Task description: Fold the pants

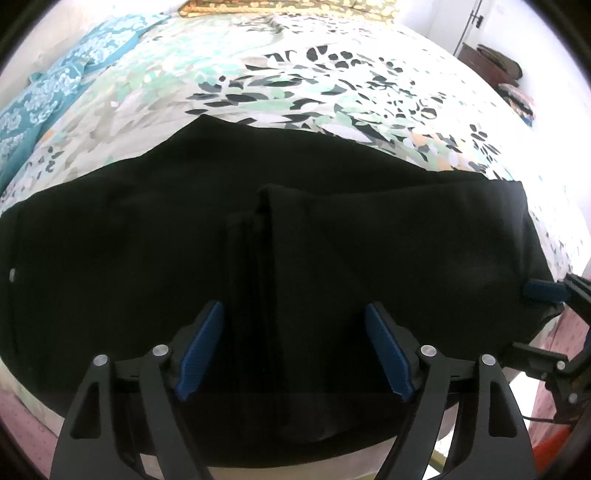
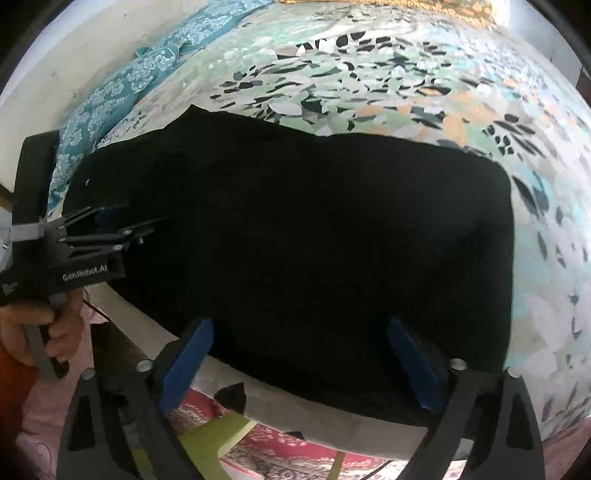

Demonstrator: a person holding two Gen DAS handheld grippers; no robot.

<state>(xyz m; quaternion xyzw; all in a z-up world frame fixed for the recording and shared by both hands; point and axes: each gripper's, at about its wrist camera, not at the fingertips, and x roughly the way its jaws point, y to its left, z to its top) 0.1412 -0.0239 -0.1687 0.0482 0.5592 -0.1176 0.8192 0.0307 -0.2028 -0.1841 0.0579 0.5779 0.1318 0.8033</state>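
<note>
Black pants [image 1: 332, 240] lie folded across the near edge of a bed with a leaf-print sheet [image 1: 314, 81]. A raised lengthwise fold ridge [image 1: 258, 240] runs toward my left gripper [image 1: 293, 314], which is open with its blue pads on either side of that ridge, just above the cloth. The pants also show in the right wrist view [image 2: 314, 229]. My right gripper [image 2: 299, 328] is open over the pants' near edge, holding nothing. The right gripper also shows in the left view [image 1: 546, 291] by the pants' right end. The left gripper shows in the right view [image 2: 110, 221], hand-held.
A teal patterned cloth [image 1: 48, 85] lies at the bed's far left. A brown patterned pillow [image 1: 280, 7] is at the head. Dark furniture [image 1: 495, 66] stands at the far right. A pink patterned floor and a yellow-green stool [image 2: 236, 435] are below the bed edge.
</note>
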